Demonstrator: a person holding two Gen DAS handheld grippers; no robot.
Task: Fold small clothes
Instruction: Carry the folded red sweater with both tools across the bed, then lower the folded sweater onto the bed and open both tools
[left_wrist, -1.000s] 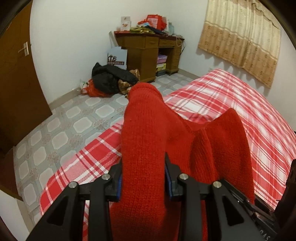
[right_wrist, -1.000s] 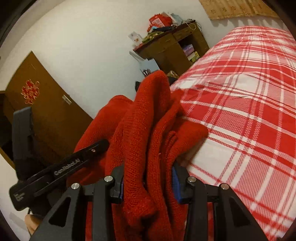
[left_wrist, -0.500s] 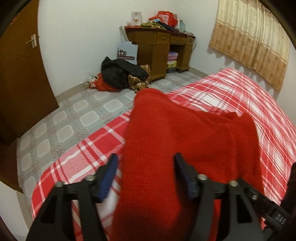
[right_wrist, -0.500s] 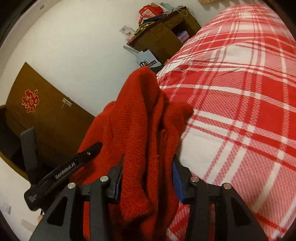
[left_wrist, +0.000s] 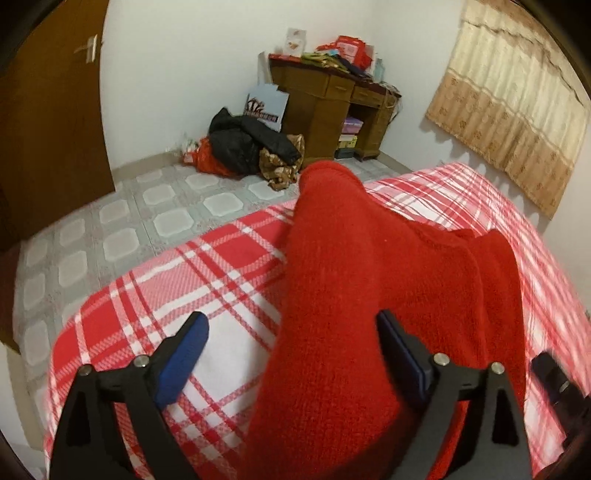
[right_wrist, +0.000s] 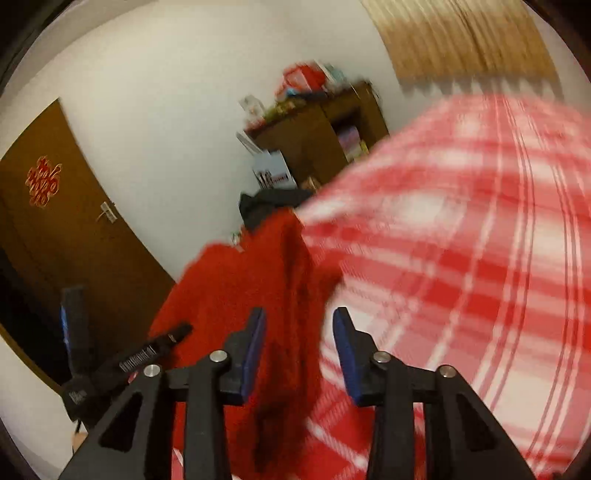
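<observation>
Behind blurred red sweater (right_wrist: 258, 295), half-hidden black clothes pile (right_wrist: 273, 201).

Motion blur smears the plaid bedspread (right_wrist: 461, 258) and desk (right_wrist: 314, 136) (right wrist view only).

A bed covered with a red-and-white plaid woven blanket (left_wrist: 229, 280) fills the near side of the room, its corner rounding off toward the tiled floor (left_wrist: 122, 218) of grey tiles with pale octagons. Directly on the blanket lies a bright red knitted garment (left_wrist: 369, 295), bunched into a ridge near the bed's edge, one end reaching toward the floor side. On the tiles by the wall sits a heap of dark clothing (left_wrist: 247, 144).
</observation>
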